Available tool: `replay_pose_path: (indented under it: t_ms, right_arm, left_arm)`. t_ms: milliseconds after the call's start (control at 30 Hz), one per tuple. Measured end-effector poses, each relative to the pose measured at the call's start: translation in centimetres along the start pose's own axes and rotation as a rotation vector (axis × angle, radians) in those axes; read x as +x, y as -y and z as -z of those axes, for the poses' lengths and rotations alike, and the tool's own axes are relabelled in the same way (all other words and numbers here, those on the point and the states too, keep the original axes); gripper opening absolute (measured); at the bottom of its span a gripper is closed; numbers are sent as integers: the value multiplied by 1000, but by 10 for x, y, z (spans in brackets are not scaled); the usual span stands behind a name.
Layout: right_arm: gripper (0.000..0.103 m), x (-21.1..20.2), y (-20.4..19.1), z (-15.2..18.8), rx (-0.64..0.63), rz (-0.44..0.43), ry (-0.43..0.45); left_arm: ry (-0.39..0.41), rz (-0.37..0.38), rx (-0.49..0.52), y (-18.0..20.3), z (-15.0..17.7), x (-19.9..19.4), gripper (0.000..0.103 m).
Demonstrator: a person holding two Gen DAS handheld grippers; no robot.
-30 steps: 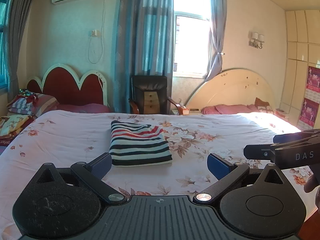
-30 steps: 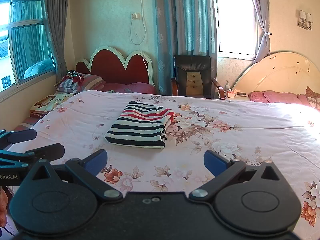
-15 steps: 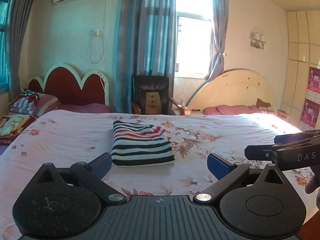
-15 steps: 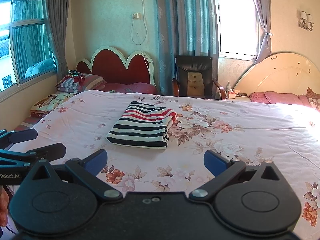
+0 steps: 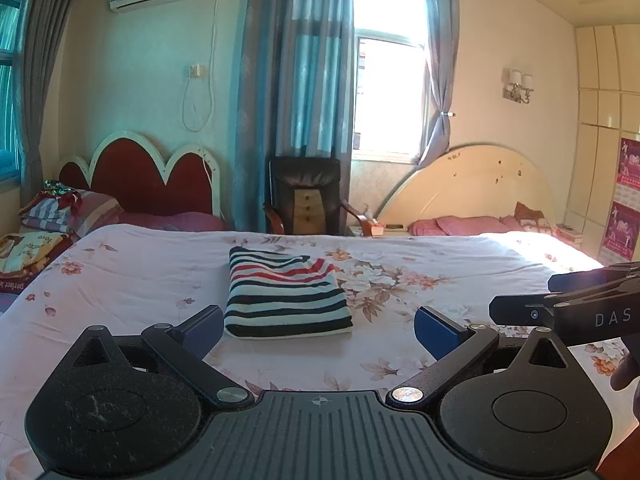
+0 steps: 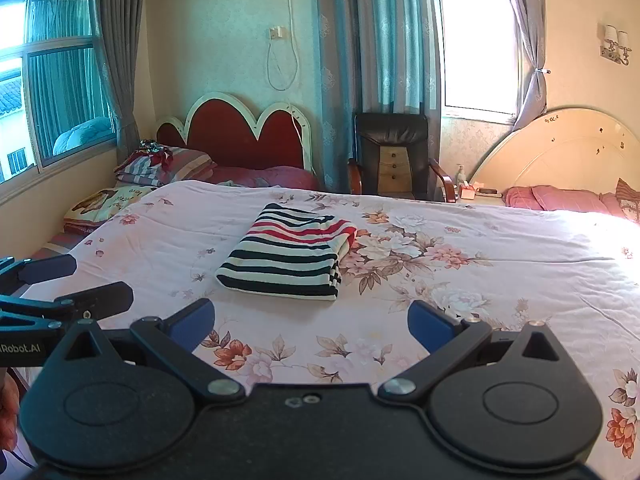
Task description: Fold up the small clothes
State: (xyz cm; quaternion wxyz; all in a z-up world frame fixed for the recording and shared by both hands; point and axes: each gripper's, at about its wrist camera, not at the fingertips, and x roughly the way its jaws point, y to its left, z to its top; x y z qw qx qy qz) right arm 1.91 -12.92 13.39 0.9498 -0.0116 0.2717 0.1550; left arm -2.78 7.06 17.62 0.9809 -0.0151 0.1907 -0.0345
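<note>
Ahead of both sets of jaws, well beyond their tips, the striped garment [image 5: 286, 294] lies on the floral bedspread [image 5: 120, 280] as a neat, squared bundle. From my left gripper [image 5: 318, 330] it sits straight ahead, a little toward the left pad; from my right gripper [image 6: 310, 326] it sits ahead and off to the left-pad side. Both pairs of jaws stand wide apart with nothing between them, and neither touches the cloth.

I judge this piece done: its edges line up, layers show stacked along the side nearest my right jaws, and no sleeve or loose flap sticks out. What remains, if anything, is another item, and I see no unfolded one within reach of either gripper. The bundles on the far bed [image 6: 160, 168], past my left-hand pads, look like bedding, though I cannot be sure.

Hard to tell: the far side of the garment, which its own bulk hides, and the near strip of bedspread under each gripper body. Sun glare washes out the bedspread beyond my right-hand pads.
</note>
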Motion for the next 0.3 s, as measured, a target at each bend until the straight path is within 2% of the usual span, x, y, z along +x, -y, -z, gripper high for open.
replay_pose_path:
  t_ms: [300]
  right_arm:
    - [102, 0, -3, -1, -3, -1, 0]
  left_arm:
    - [2, 2, -7, 1, -1, -2, 101]
